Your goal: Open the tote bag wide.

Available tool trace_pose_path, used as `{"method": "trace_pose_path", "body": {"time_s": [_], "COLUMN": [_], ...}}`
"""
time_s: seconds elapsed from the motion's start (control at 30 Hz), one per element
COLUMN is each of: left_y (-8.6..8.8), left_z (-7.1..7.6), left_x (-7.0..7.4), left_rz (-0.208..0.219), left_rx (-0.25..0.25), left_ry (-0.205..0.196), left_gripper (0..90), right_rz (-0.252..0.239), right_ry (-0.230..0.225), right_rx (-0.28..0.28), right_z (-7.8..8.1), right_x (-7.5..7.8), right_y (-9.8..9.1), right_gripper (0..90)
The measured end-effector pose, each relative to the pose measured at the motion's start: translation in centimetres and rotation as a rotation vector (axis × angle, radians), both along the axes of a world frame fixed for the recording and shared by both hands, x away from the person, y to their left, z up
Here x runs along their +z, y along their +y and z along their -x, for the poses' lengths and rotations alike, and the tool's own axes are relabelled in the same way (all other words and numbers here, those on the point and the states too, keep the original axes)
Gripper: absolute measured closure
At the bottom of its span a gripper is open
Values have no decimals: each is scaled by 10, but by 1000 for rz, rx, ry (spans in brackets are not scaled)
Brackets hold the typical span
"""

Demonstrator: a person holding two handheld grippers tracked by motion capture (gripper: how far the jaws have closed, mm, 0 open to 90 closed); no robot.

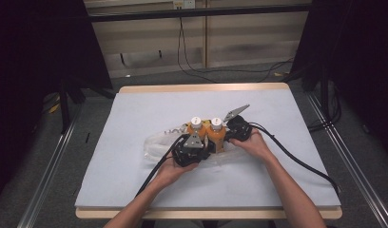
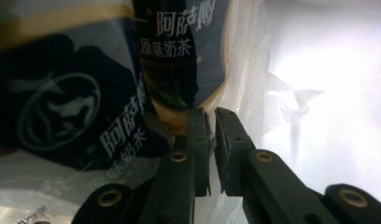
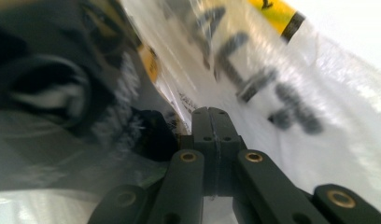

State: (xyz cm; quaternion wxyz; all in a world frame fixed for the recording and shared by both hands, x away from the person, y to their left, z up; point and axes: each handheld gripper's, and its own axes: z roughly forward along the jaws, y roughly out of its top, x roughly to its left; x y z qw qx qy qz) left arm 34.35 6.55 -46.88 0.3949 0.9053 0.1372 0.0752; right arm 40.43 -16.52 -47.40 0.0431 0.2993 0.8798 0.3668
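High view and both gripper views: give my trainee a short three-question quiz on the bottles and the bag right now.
1. How many white-capped orange bottles stand in the clear plastic bag?
2. True or false: the right hand-held gripper has its jaws wide open.
3. Which colour is the bottle labels' background in the left gripper view: A red, B dark navy, C green?

Key:
1. Two: the left bottle and the right bottle, side by side.
2. False; the jaws are shut together against the bag film.
3. B; the label carries pale Chinese lettering.
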Motion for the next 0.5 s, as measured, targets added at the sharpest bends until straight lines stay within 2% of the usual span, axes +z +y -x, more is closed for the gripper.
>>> {"method": "trace_pose_path", "body": {"time_s": [0.07, 0.17, 0.2, 0.23, 0.27, 0.3, 0.33, 0.43, 0.5], "left_y": [-1, -3, -4, -6, -7, -6, -5, -5, -4], "left_z": [2, 6, 7, 8, 10, 10, 10, 10, 11], "left_x": [-3, -7, -8, -11, -13, -12, -14, -13, -13], "left_rz": [14, -8, -12, -41, -19, -29, -8, -16, -22], "left_rx": [-1, -16, -22, -37, -26, -22, -29, -29, -49], "left_ry": [-2, -6, 4, 10, 16, 25, 33, 34, 41], "left_gripper": [846, 853, 853, 853, 857, 865, 867, 870, 872], "right_rz": [9, 8, 9, 6, 4, 6, 10, 21, 23], "right_ry": [8, 15, 16, 23, 20, 15, 12, 5, 6], "right_rx": [2, -2, -8, -7, -9, -10, -12, -17, -17], "right_z": [-2, -3, -4, -4, -5, -5, -6, -8, -10], "right_x": [-5, -7, -7, -7, -7, -7, -7, -6, -6], "right_y": [1, 1, 1, 1, 1, 2, 2, 4, 4], "right_gripper": [900, 900, 900, 900, 900, 900, 900, 900, 900]}}
